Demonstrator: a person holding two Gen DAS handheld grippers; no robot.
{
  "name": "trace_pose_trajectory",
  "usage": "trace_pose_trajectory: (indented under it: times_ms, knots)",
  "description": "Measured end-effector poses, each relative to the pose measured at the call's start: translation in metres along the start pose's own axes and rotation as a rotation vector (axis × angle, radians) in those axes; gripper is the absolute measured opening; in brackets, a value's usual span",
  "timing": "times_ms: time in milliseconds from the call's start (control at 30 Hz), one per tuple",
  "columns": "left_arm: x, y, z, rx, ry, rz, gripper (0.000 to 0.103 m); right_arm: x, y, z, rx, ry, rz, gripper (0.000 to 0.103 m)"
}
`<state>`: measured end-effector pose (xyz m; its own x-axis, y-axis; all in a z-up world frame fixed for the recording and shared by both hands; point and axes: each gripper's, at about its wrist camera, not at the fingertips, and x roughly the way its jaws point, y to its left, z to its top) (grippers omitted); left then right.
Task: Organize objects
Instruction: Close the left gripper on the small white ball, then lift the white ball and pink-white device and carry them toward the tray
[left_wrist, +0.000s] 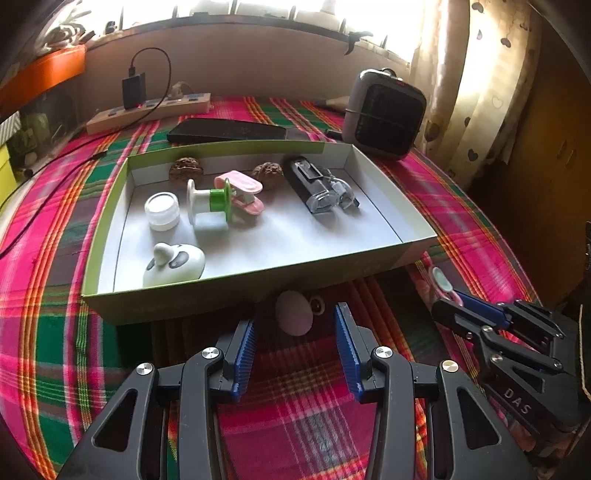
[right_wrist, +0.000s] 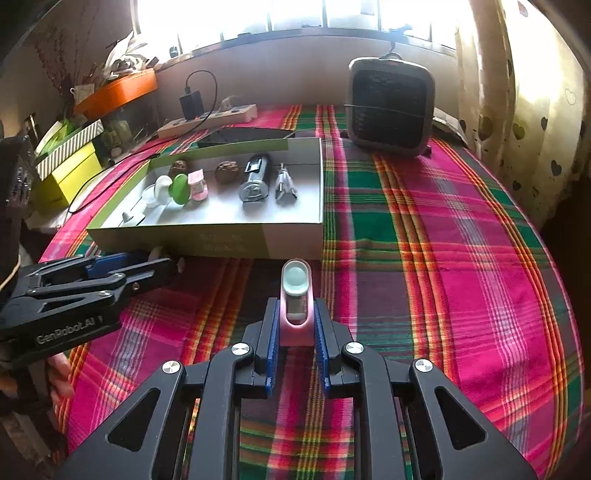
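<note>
Tray (left_wrist: 380, 177) on tablecloth (right_wrist: 443, 258); heater (right_wrist: 391, 107) behind, power strip (left_wrist: 147, 112) far left

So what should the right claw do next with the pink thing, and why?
Probably lift it and carry it forward over the box. The right gripper looks closed on the pink gadget, which lies on the cloth just outside the box's near wall, while the other small items are already inside. The left gripper is open by a pale lump.

Bright daylight floods through a window (right_wrist: 295, 14) above a beige wall (left_wrist: 240, 62). A heart-patterned curtain (right_wrist: 517, 110) hangs at right; a pink-green plaid cloth (right_wrist: 461, 229) covers the bench.
</note>
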<state>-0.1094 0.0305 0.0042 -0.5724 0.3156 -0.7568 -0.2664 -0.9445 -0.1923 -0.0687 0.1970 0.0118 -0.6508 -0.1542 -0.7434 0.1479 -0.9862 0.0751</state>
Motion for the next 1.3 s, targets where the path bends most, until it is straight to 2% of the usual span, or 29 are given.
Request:
trace_pose_trajectory:
  times_ms: [433,600,1300]
  knots:
    - [0.006,-0.009,0.002,-0.011,0.006,0.038,0.039,-0.002,-0.009,0.0,0.014,-0.006,0.031,0.019]
    - [0.006,-0.007,0.002,-0.033,0.002,0.046,0.028,-0.002,-0.011,-0.001,0.018,-0.004,0.04,0.019]
    - [0.0,-0.005,-0.003,-0.055,-0.013,0.043,0.028,-0.004,-0.007,-0.001,0.001,-0.009,0.042,0.018]
